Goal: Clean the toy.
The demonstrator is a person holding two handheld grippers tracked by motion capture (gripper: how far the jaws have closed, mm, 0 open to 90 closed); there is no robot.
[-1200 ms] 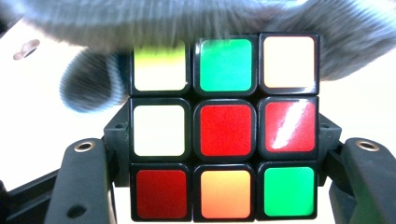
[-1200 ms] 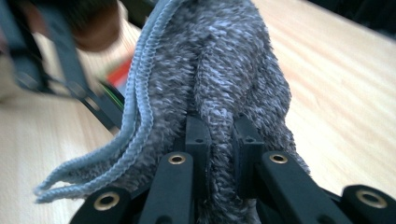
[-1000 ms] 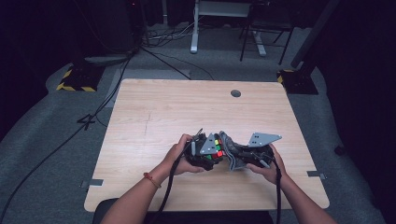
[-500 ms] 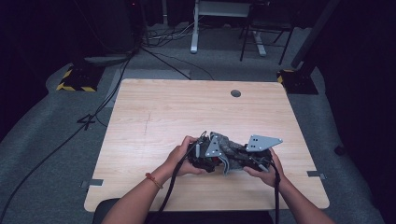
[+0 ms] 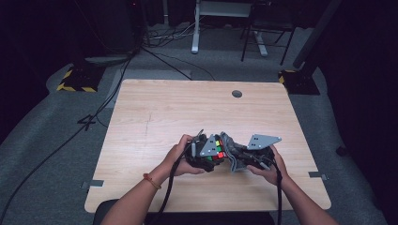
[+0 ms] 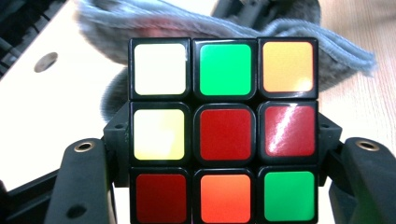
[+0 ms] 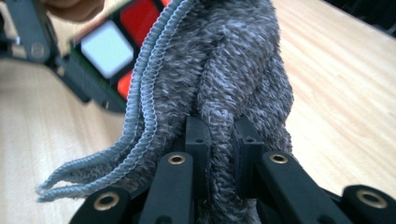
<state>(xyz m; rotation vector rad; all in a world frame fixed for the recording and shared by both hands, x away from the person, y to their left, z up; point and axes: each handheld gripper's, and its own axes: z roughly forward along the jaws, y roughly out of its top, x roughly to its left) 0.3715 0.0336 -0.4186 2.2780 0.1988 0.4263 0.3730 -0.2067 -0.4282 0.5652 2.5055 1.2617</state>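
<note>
I have the Rubik's cube (image 6: pixel 224 130) clamped in the left gripper (image 6: pixel 224 186) near the table's (image 5: pixel 155 112) near edge; the right gripper (image 7: pixel 223 140) pinches the grey cloth (image 7: pixel 224 60) against its far side. Wiping looks mid-way; near faces probably left.

A pale wooden worktop (image 5: pixel 155 117) with a round grey cable grommet (image 5: pixel 237 93) near its far edge stands on grey carpeted floor (image 5: pixel 51 140). Beyond it lie black cables (image 5: pixel 159 61), a yellow-and-black striped block (image 5: pixel 75 79) at the far left, and white desk legs (image 5: pixel 195 28) behind.
</note>
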